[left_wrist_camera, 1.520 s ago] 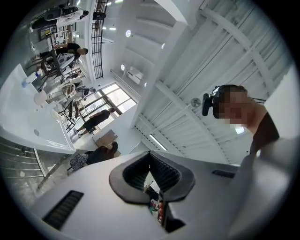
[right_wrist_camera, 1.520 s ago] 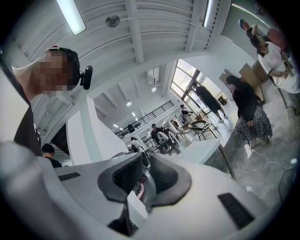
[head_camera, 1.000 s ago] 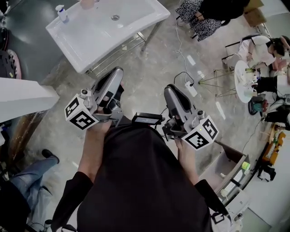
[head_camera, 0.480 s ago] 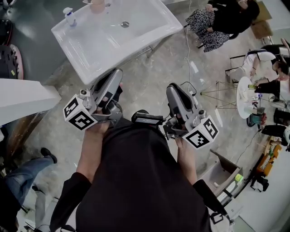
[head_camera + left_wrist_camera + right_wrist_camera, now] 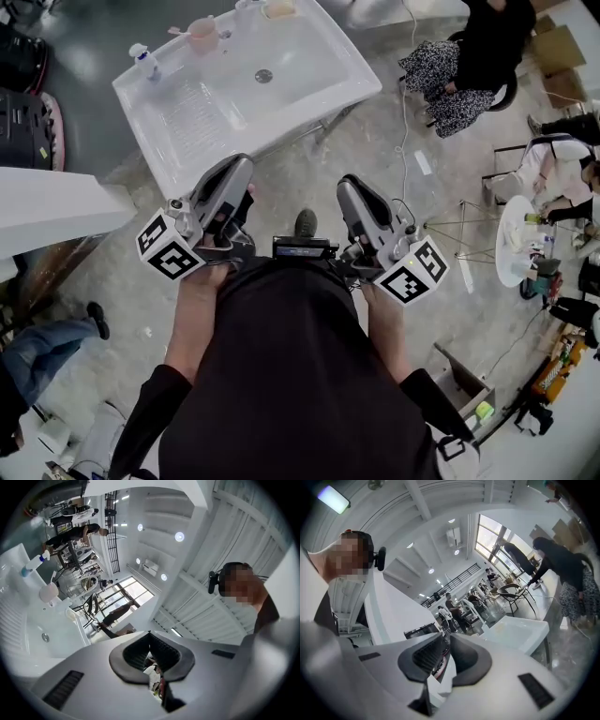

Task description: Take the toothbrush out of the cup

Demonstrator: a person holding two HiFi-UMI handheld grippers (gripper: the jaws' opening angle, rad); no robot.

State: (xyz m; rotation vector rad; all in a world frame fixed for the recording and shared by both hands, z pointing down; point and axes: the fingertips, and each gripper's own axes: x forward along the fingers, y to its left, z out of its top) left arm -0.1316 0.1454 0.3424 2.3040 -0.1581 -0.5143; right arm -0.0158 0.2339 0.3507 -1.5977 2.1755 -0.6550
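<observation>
A white sink [image 5: 309, 89] stands ahead of me. At its far left corner is a pink cup [image 5: 202, 36], and a toothbrush [image 5: 177, 31] sticks out of it to the left. The left gripper view shows the same cup [image 5: 48, 592] far off at the left, on the sink [image 5: 23, 630]. My left gripper [image 5: 242, 162] is held in the air short of the sink's near edge, shut and empty. My right gripper [image 5: 349, 182] hangs beside it over the floor with its jaws together and nothing between them. Both are far from the cup.
A soap bottle [image 5: 142, 61] stands left of the cup; a clear cup [image 5: 246, 11] and a soap dish [image 5: 279, 9] sit along the sink's far rim. A seated person [image 5: 469, 56] and a small round table [image 5: 511, 248] are at the right. A white counter [image 5: 47, 202] is at the left.
The sink has come nearer and lower in the head view, and the pink cup with the toothbrush is now in sight. Both grippers were carried towards the sink, jaws unchanged.
</observation>
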